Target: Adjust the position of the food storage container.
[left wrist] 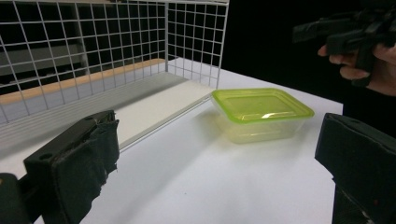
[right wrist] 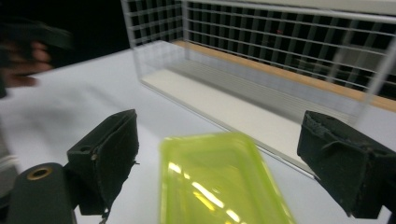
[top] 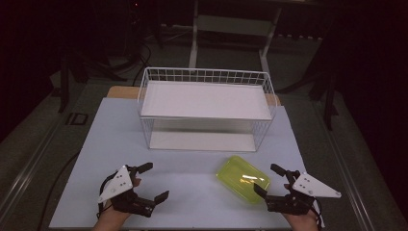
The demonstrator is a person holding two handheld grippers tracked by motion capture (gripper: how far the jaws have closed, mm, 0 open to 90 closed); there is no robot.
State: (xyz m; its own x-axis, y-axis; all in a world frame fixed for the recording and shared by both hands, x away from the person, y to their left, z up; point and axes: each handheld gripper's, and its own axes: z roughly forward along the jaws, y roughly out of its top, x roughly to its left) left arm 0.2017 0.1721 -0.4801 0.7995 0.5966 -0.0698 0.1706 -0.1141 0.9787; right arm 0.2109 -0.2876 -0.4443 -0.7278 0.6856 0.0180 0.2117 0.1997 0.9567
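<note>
A clear plastic box with a yellow-green lid (top: 243, 179) lies on the white table (top: 192, 192), just in front of the wire shelf rack (top: 207, 108). My right gripper (top: 268, 180) is open right beside the box's near right end, its jaws aimed at it; the lid (right wrist: 219, 182) lies between and just beyond the jaws in the right gripper view. My left gripper (top: 155, 182) is open at the near left, empty, well apart from the box (left wrist: 261, 112).
The white wire rack has an upper shelf board (top: 207, 98) and an open lower level (top: 202, 140), opening toward me. The table's near edge is close under both hands. A dark floor with stands and cables surrounds the table.
</note>
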